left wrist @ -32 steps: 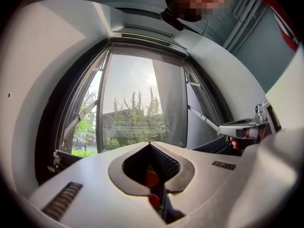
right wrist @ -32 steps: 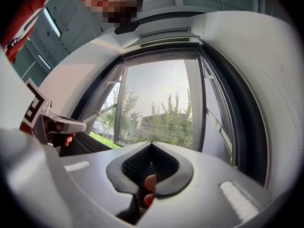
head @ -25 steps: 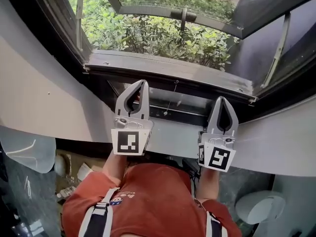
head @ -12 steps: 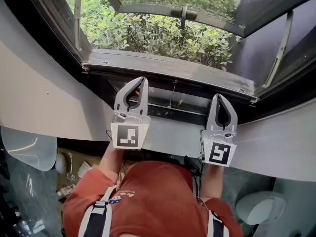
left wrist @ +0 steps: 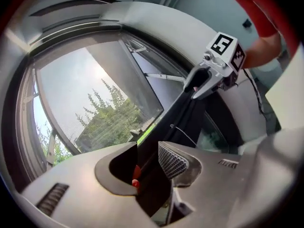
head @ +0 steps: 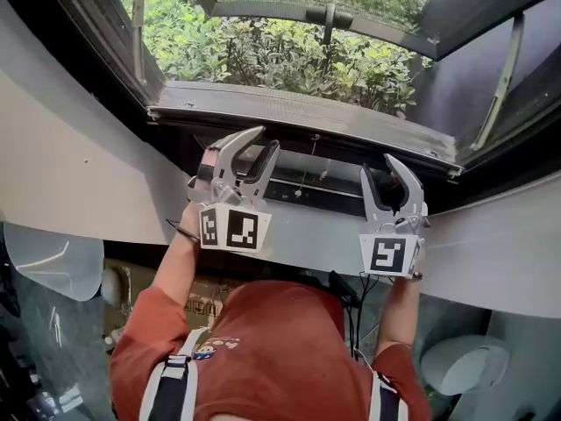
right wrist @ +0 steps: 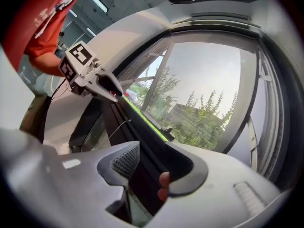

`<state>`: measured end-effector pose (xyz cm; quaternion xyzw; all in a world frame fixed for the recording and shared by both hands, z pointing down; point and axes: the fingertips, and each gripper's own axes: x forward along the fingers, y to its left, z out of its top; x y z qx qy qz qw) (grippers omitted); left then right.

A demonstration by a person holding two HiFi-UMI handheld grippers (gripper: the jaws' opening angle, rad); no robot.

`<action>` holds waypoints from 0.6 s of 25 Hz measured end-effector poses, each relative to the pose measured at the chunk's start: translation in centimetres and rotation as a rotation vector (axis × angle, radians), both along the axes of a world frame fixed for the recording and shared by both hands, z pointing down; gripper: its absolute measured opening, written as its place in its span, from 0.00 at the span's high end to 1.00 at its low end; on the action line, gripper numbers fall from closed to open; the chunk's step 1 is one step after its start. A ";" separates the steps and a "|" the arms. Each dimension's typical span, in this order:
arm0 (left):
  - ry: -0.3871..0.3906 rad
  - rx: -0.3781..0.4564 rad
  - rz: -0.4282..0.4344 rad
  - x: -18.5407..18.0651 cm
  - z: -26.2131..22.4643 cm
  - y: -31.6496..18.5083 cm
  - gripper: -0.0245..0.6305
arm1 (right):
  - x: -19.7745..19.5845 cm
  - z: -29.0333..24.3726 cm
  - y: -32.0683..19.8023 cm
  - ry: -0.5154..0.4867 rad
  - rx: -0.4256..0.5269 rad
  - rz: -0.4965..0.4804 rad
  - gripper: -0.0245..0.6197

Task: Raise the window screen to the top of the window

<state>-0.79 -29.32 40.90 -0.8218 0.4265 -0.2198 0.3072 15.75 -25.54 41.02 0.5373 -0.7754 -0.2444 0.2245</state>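
Both arms reach level toward the window. Left gripper (head: 267, 138) and right gripper (head: 377, 164): jaws just opened, released, loosely straddling dark rail (left wrist: 187, 109).

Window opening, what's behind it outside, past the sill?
Dense green shrubs fill the view beyond the window frame, with an outward-tilted sash above them. The ground is hidden under the leaves.

Indoors, beside a wide window (head: 298, 112) set in a pale grey wall (head: 61, 165). Dark frame, sash (head: 307, 11) swung outward, dense green shrubs (head: 263, 55) close outside. Strip lights (right wrist: 97, 1) on a plain ceiling. Below the sill, a cardboard box (right wrist: 29, 115) and loose black cables (head: 358, 310) on the floor. Looks like an office or workroom; cannot tell which.
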 end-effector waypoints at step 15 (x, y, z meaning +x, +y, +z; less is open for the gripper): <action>-0.536 0.074 -0.026 -1.4 3.9 -2.0 0.71 | 1.1 4.2 -1.9 0.424 -0.111 -0.014 0.65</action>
